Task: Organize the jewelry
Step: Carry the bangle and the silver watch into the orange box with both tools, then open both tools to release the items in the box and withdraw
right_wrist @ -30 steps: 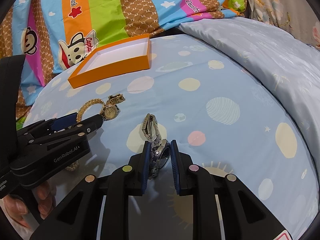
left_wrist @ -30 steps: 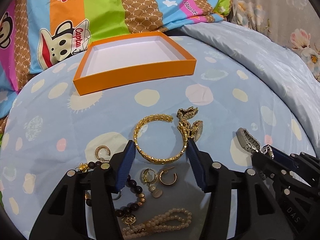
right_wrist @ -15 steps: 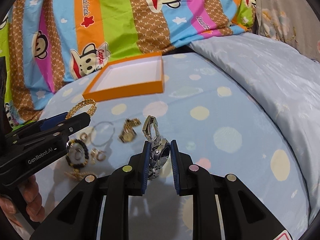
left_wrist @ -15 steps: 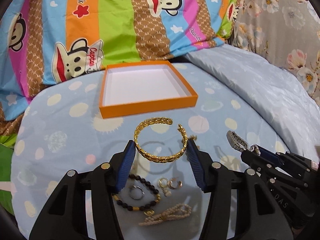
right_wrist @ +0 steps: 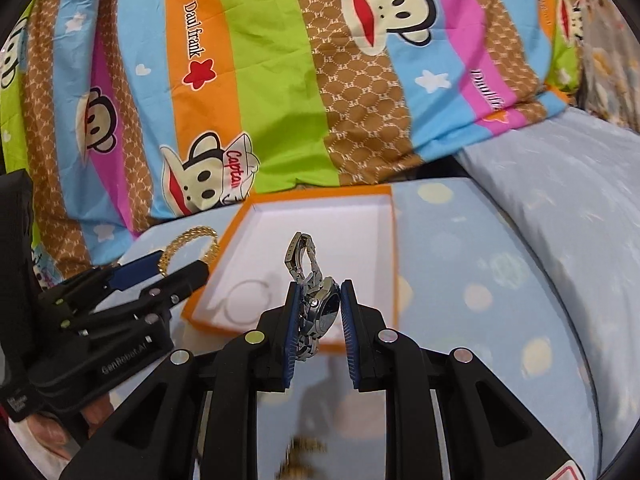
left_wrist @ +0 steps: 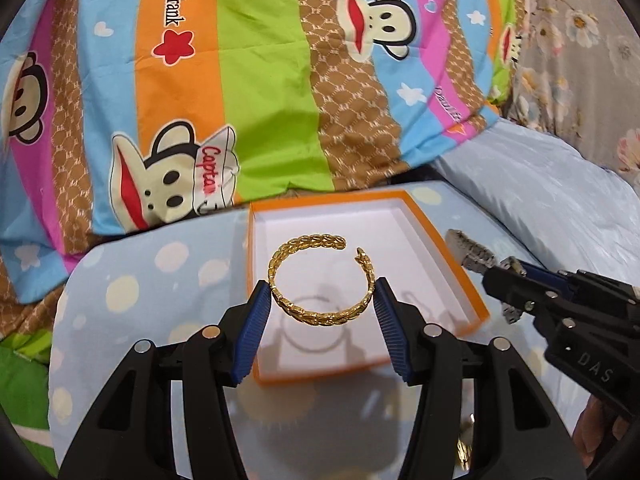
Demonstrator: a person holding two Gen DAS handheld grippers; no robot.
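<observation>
My left gripper [left_wrist: 322,300] is shut on a gold braided open bangle [left_wrist: 320,312] and holds it in the air over the orange box [left_wrist: 452,264] with a white inside. My right gripper [right_wrist: 319,304] is shut on a silver metal watch [right_wrist: 316,300], its band [right_wrist: 301,256] sticking up, above the box's [right_wrist: 394,240] near edge. The right gripper with the watch also shows at the right of the left wrist view [left_wrist: 516,280]. The left gripper with the bangle [right_wrist: 188,240] shows at the left of the right wrist view. The box holds nothing.
The box lies on a light blue dotted bedsheet [left_wrist: 152,280]. A bright striped monkey-print quilt [left_wrist: 240,80] rises behind it. A pale blue pillow [right_wrist: 560,184] lies at the right. A blurred gold piece [right_wrist: 304,456] lies on the sheet below my right gripper.
Both grippers have lifted their pieces off the sheet and moved forward to the orange box. The other jewelry has dropped out of view below.
</observation>
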